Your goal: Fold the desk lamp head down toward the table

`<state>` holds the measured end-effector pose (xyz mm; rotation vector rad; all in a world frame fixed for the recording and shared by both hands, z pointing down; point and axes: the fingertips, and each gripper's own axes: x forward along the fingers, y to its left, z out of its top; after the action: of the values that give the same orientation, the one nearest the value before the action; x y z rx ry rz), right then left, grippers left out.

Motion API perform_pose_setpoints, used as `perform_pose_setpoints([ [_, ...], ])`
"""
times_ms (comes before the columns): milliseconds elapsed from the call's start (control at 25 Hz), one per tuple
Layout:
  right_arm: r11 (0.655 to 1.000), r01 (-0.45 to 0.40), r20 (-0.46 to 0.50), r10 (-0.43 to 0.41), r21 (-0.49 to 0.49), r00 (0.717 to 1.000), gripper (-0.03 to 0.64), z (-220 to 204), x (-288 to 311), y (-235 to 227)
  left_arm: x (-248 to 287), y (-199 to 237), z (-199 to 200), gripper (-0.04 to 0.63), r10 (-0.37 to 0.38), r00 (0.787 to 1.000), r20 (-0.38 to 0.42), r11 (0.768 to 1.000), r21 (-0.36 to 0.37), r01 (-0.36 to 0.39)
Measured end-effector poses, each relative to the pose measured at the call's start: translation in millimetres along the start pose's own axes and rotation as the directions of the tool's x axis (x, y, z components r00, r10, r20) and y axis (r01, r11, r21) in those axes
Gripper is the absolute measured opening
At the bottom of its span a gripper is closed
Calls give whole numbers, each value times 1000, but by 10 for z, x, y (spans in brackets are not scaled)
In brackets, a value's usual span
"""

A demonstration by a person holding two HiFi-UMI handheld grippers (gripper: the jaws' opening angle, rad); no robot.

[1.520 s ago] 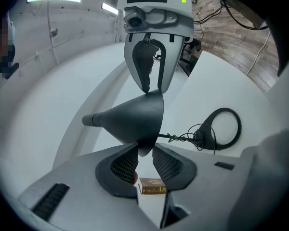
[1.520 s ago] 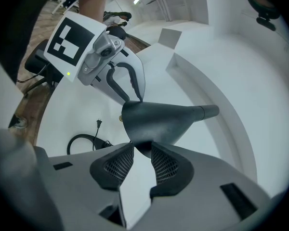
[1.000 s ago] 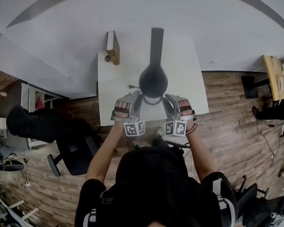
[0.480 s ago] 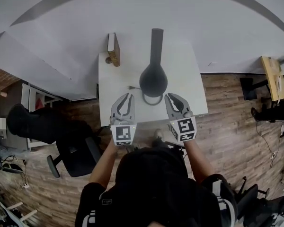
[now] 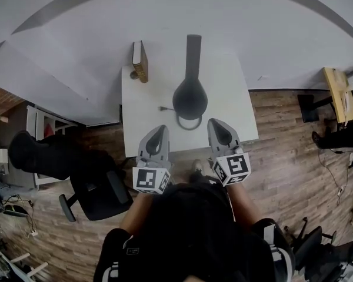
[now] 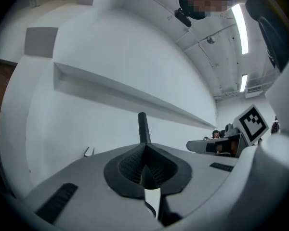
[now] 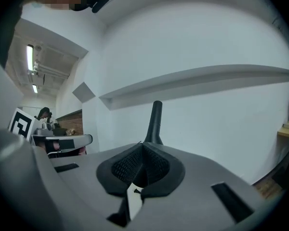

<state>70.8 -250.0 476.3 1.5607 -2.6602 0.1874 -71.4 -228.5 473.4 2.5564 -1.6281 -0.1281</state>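
The tabletop (image 5: 223, 98) is a white, smooth rectangle set against the pale wall. On its middle stands the desk lamp (image 5: 190, 98), matte black, with a slim straight stem and a rounded, pear-shaped head. In my two gripper views the stem (image 6: 143, 129) (image 7: 155, 121) rises upright beyond the jaws.

My left hand-held gripper (image 5: 159, 129) and right hand-held gripper (image 5: 215, 124) are grey plastic with dark ribbed pads. Both hover at the near edge of the tabletop, apart from the lamp. Their jaws have just been closing and now meet with nothing between them.

A thin book (image 5: 140, 60) stands at the far left corner.

A second ago both hand-held grippers were wide open on either side of the lamp head. Now they are drawn back toward me, and their marker cubes are turned upward.
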Motion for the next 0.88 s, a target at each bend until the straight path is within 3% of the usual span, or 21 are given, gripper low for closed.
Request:
perform_pose_setpoints([
  [880, 1000, 0, -12, -1, -28, 1000, 11, -127, -50, 58, -35, -58, -146, 25, 13, 1000, -24, 999, 37, -12],
])
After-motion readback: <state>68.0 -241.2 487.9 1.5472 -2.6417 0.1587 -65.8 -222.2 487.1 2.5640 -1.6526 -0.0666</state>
